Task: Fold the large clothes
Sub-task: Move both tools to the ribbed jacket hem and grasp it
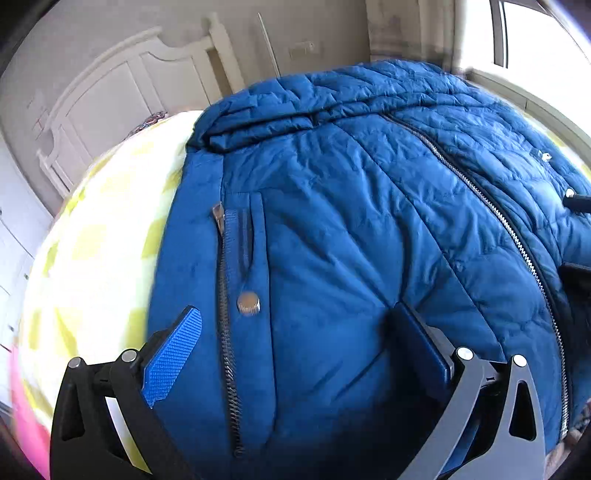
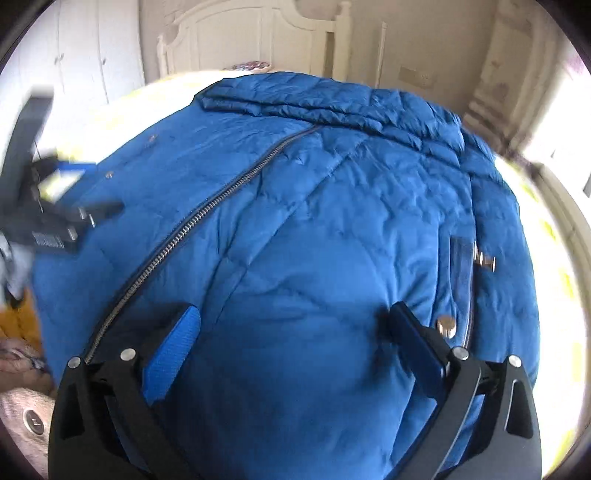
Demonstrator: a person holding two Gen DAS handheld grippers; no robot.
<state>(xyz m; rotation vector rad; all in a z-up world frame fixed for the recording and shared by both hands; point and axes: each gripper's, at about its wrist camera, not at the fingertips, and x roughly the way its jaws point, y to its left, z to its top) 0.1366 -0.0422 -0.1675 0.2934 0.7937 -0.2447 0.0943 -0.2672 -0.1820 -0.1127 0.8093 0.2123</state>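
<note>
Left wrist view: a large blue quilted padded jacket [image 1: 351, 221] lies spread flat on a bed with a yellow-and-white checked cover [image 1: 96, 236].
Left gripper [image 1: 295, 332]: released, its blue-padded fingers [image 1: 173, 354] spread wide just over the jacket's lower front, nothing between them.
Jacket's left edge: it runs beside a metal side zip [image 1: 225, 332] and a brass snap button [image 1: 248, 303]; bare bed cover lies open beyond it.
Centre: a long metal front zip [image 1: 509, 229] runs diagonally up to the folded collar [image 1: 258, 125].
Right wrist view: the right gripper [image 2: 295, 332] is also released, jaws wide apart above the jacket's front panel.
Jacket's right edge: a pocket flap with metal snaps [image 2: 484, 260] sits close to it, with a strip of bright bed cover beyond.
Far end: a white wooden headboard [image 2: 236, 33] stands beyond the collar.
Left gripper in the right view: blurred, over the jacket's left side.
</note>
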